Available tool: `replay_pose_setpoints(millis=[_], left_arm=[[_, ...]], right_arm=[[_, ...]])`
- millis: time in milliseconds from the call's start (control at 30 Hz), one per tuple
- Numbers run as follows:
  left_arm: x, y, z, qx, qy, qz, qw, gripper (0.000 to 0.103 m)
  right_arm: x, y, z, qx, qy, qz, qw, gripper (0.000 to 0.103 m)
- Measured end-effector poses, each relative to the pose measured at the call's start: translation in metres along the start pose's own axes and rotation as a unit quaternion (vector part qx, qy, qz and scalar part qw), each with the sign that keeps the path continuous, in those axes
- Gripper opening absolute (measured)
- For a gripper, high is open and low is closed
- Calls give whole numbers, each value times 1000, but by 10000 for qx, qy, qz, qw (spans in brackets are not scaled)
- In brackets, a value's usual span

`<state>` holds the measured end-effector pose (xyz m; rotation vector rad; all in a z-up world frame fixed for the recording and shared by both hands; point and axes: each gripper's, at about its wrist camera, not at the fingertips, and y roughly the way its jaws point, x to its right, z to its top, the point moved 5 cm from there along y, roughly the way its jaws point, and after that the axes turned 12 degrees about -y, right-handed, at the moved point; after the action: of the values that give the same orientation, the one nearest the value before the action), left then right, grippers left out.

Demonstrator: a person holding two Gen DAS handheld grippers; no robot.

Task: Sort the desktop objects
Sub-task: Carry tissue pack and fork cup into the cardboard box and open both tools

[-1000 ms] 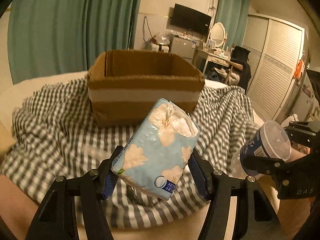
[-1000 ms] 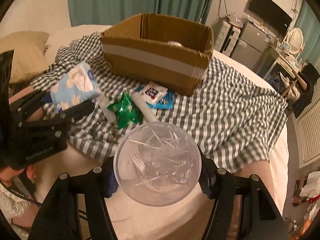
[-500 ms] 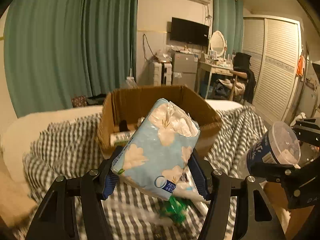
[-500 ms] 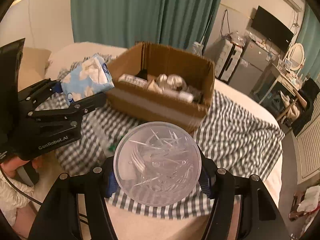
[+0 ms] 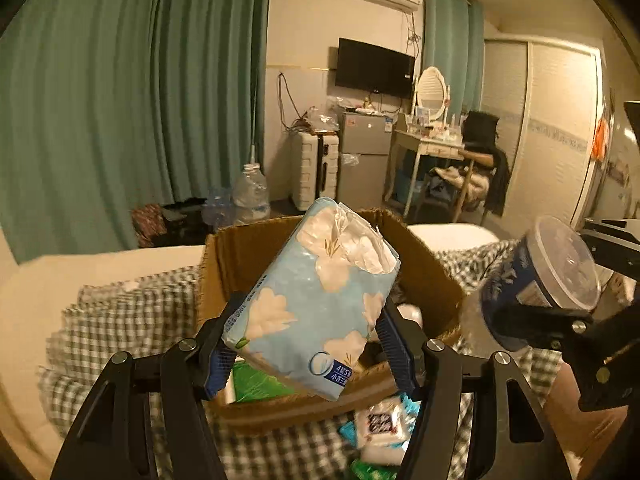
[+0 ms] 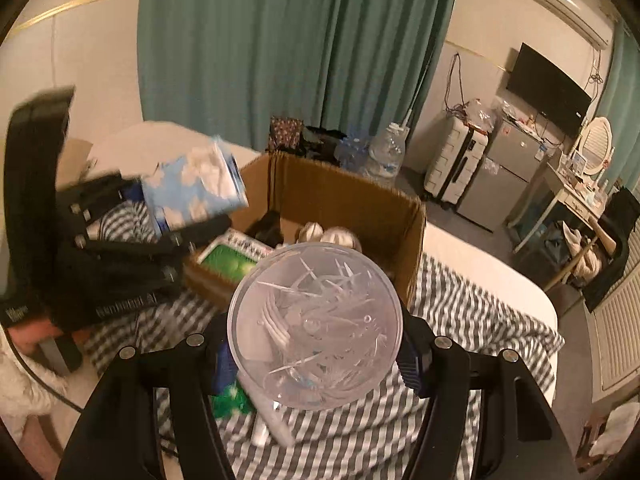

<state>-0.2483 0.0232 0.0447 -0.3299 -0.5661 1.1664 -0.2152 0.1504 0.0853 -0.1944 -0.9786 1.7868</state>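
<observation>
Grippers (image 5: 308,344) (image 6: 316,356): 2, w/ 1 tissue pack (image 5: 316,300), 1 tub (image 6: 314,326).

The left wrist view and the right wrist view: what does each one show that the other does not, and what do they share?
Only the left wrist view shows the packets with a QR label on the checked cloth in front of the cardboard box. Only the right wrist view looks through the clear lid of the jar at thin plastic picks. Both show the tissue pack clamped in the left gripper and the jar in the right gripper, near the box.
</observation>
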Motion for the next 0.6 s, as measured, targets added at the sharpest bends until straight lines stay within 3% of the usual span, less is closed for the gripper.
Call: replay_pose_setpoints(millis=[133, 433, 600], left_arm=[[-9, 28, 5, -59, -273, -68, 9996, 65], [-24, 88, 10, -406, -431, 259, 9979, 65], [-38, 115, 15, -519, -949, 182, 9940, 65]], right_arm=[[17, 21, 18, 133, 36, 12, 9999, 62], [61, 96, 33, 92, 707, 326, 9969, 62], [71, 132, 27, 22, 987, 392, 9943, 62]])
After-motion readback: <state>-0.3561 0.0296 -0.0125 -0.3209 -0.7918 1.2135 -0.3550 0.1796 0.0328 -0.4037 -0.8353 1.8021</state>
